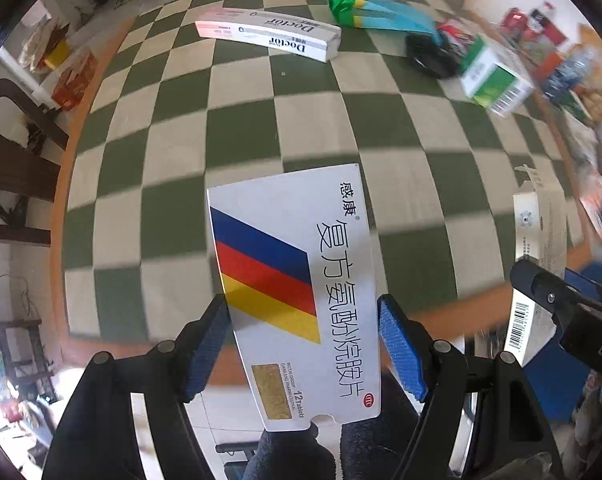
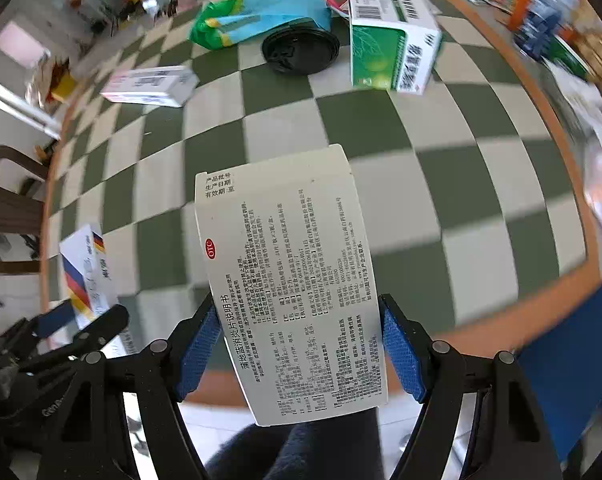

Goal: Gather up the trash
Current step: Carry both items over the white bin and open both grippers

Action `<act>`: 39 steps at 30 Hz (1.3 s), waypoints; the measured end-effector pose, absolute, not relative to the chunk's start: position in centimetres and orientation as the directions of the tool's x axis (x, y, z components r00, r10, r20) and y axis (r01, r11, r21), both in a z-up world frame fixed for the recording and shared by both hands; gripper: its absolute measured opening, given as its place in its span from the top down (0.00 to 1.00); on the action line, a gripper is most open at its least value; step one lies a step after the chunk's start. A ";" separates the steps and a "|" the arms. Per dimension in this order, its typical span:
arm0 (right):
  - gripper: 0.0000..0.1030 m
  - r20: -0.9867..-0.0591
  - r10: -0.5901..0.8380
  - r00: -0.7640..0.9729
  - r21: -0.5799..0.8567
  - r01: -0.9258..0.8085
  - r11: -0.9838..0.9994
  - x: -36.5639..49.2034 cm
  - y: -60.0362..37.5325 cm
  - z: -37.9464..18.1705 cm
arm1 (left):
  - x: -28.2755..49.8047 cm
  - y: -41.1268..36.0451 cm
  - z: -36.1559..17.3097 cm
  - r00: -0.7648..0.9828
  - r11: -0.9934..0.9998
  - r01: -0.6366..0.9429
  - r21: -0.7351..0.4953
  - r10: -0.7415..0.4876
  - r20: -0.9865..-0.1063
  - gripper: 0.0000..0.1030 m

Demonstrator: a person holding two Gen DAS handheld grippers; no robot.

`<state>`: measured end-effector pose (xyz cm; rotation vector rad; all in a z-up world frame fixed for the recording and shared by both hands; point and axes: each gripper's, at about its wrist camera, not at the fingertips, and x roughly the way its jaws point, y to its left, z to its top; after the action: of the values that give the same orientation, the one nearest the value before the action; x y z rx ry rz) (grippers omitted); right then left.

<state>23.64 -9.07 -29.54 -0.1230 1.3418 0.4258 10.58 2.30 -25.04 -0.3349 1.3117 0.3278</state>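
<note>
My left gripper [image 1: 303,316] is shut on a white medicine box with blue, red and yellow stripes [image 1: 297,280], held above the near table edge. My right gripper [image 2: 297,320] is shut on a white medicine box printed with small text [image 2: 297,280]. Each gripper shows in the other's view: the right one at the right edge [image 1: 557,300], the left one at lower left [image 2: 81,328]. On the green-and-white checkered table [image 1: 241,128] lie a white "Doctor" box [image 1: 269,34], a green-blue wrapper [image 1: 365,10], a black lid [image 1: 429,56] and a green-white box [image 1: 493,80].
The table has an orange-brown rim [image 1: 67,168]. A brown chair [image 1: 9,148] stands to the left. Cluttered packages [image 1: 541,32] sit beyond the table's far right. A blue object [image 2: 573,360] is at the lower right.
</note>
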 end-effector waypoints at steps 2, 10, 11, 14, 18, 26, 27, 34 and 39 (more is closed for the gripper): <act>0.24 -0.955 0.238 0.179 0.165 -0.348 0.923 20.0 -10.4 -28.4 | 7.0 3.3 -25.2 0.247 0.916 -0.394 -0.082 0.020 -0.969 0.30; 0.24 -0.963 0.249 0.107 0.209 -0.289 0.934 7.0 -17.1 -30.3 | -3.8 2.7 -30.9 0.149 0.886 -0.423 -0.189 -0.138 -0.979 0.30; 0.24 -0.968 0.236 0.085 0.203 -0.287 0.936 5.9 -17.3 -31.6 | -4.3 2.5 -32.0 0.134 0.883 -0.427 -0.195 -0.151 -0.979 0.30; 0.24 -0.977 0.212 0.010 0.201 -0.276 0.940 3.3 -17.7 -36.5 | -5.0 2.4 -37.3 0.076 0.875 -0.443 -0.197 -0.182 -0.980 0.30; 0.24 -0.981 0.186 -0.064 0.196 -0.262 0.945 1.8 -17.8 -44.7 | -3.9 3.3 -46.0 0.028 0.855 -0.481 -0.192 -0.203 -0.979 0.30; 0.24 -0.973 0.187 -0.138 0.214 -0.221 0.951 3.3 -16.2 -62.6 | -0.8 5.3 -62.0 -0.015 0.832 -0.514 -0.208 -0.251 -0.968 0.16; 0.24 -0.969 0.197 -0.147 0.226 -0.217 0.950 3.6 -15.9 -64.6 | -0.5 5.5 -63.3 -0.009 0.828 -0.524 -0.202 -0.243 -0.970 0.04; 0.00 -0.949 0.242 -0.201 0.286 -0.230 0.930 5.6 -13.8 -74.4 | -0.5 6.1 -67.3 -0.021 0.825 -0.556 -0.101 -0.136 -0.990 0.00; 0.00 -0.976 0.161 -0.146 0.199 -0.306 0.931 5.1 -13.1 -75.5 | -2.7 6.2 -66.2 -0.034 0.840 -0.543 -0.003 -0.025 -0.999 0.00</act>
<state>5.15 -13.10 -75.48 -0.1123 1.6701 0.4072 -2.71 6.22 -66.16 -0.4636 1.5635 0.4405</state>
